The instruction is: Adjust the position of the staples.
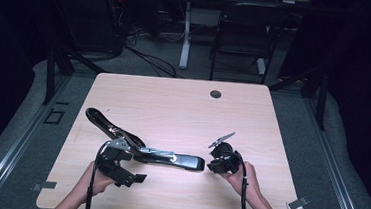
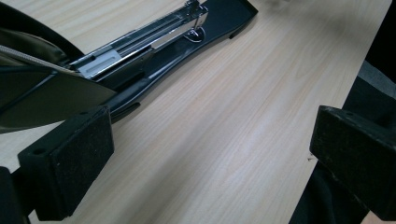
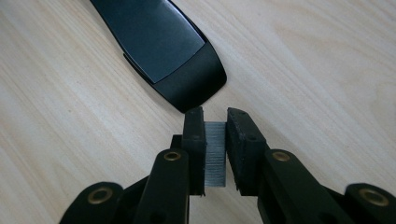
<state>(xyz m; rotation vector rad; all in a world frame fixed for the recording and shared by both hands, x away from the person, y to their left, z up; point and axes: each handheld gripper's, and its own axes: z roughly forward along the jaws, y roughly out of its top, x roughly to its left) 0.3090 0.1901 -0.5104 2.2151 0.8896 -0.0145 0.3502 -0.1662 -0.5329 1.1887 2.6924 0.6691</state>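
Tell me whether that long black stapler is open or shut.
Open: the long black stapler has its black top arm swung back, baring the silver staple channel.

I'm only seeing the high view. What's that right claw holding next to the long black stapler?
Observer: A grey strip of staples, clamped between the right claw's pads.
Operator: Is it touching the stapler?
Observer: No. The right gripper view shows bare table between the strip and the stapler's rounded black end.
Operator: And the left claw?
Observer: In its own view the left claw stands wide open over the wood, and the stapler's shiny metal staple channel lies open just beyond one pad.
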